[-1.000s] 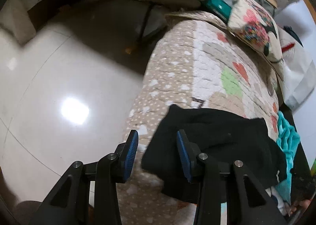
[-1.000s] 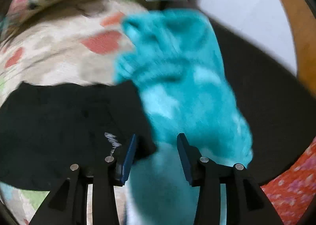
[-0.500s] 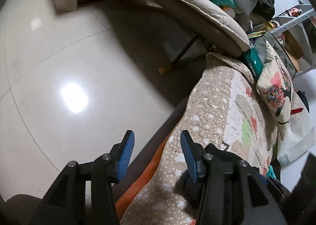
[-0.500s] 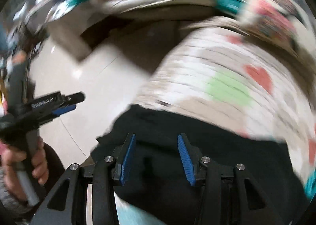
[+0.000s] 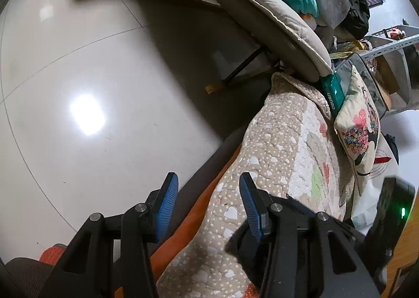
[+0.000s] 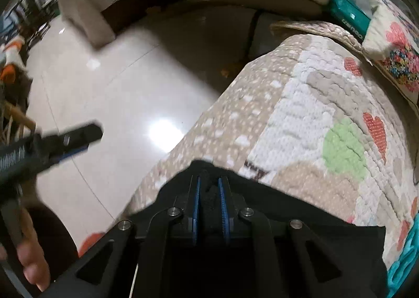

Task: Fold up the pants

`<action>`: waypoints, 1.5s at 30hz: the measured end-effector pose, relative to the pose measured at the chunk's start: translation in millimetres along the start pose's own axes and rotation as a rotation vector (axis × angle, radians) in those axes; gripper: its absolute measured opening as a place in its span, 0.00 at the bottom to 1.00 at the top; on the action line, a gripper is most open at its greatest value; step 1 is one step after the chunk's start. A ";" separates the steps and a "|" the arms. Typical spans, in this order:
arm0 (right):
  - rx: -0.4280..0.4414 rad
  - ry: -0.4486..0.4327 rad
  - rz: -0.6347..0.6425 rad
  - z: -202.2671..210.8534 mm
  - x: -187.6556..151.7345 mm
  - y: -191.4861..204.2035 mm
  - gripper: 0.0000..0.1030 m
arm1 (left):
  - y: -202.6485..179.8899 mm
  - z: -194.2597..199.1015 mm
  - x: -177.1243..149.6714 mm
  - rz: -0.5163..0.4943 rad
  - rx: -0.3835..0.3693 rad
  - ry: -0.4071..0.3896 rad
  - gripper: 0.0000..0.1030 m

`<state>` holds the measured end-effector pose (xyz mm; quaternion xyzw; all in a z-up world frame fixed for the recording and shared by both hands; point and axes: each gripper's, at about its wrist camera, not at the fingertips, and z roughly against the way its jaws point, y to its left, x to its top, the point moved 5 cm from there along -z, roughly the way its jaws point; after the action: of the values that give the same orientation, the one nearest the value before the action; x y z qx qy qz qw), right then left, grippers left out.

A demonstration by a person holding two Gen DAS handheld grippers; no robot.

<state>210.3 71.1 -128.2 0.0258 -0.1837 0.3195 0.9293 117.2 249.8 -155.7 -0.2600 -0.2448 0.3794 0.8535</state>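
Black pants (image 6: pixel 301 219), beige heart-patterned quilt (image 6: pixel 301 120), blue claw pads (image 5: pixel 167 201)

Pants (image 6: pixel 301 219) cut off (bottom edge); floor blurred.

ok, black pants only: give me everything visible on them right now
The black pants are a plain, matte, soft-looking dark fabric lying on the near end of the heart-patterned quilt, spread fairly flat with an uneven upper edge. The right gripper is shut on a raised bunch of that edge, fabric pinched between its blue pads. In the left wrist view only a dark sliver shows, behind the open left gripper, which touches nothing. No waistband, pockets or legs can be told apart.
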 end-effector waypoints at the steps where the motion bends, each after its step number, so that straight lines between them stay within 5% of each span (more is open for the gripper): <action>1: 0.006 -0.002 -0.017 -2.4 4.7 -1.0 0.14 | -0.5 0.3 -0.1 -0.001 0.001 -0.002 0.46; 6: 0.159 0.017 -0.158 -14.7 22.2 -10.6 0.21 | -2.5 0.9 -1.2 -0.014 0.000 -0.002 0.46; 10: 0.283 -0.027 -0.300 1.7 27.4 -31.0 0.48 | -6.5 -0.5 -7.7 -0.037 -0.002 0.012 0.47; 18: 0.162 0.042 -0.196 3.2 30.9 -36.4 0.55 | -23.9 -29.0 -57.2 -0.061 -0.060 0.185 0.53; 26: 0.025 0.209 0.030 -42.2 31.5 8.7 0.61 | -45.5 -48.9 -76.6 -0.198 -0.017 0.218 0.66; 27: -0.022 0.228 0.071 -48.6 29.6 14.4 0.60 | -46.9 -50.7 -77.8 -0.212 -0.012 0.227 0.64; 28: -0.085 0.229 0.116 -51.7 28.9 18.8 0.46 | -49.9 -50.7 -79.2 -0.231 -0.032 0.241 0.57; 30: -0.128 0.224 0.143 -50.4 29.1 23.1 0.29 | -56.5 -47.1 -79.7 -0.243 -0.115 0.266 0.18; 31: -0.114 0.215 0.132 -47.2 29.8 23.4 0.13 | -59.8 -44.1 -79.4 -0.253 -0.136 0.264 0.15; 32: -0.080 0.207 0.102 -42.4 30.4 22.7 0.09 | -62.6 -39.9 -79.0 -0.267 -0.146 0.251 0.13; 39: -0.044 0.096 -0.027 8.1 24.3 -4.5 0.08 | -98.1 -12.4 -86.0 -0.330 -0.243 0.223 0.10; 45: -0.006 -0.002 -0.171 58.6 -6.8 -59.5 0.08 | -152.0 -5.9 -125.8 -0.436 -0.281 0.263 0.10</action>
<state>222.2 10.2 -71.9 0.0387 -0.1826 0.2385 0.9530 125.4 63.1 -92.1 -0.3640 -0.2325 0.1124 0.8949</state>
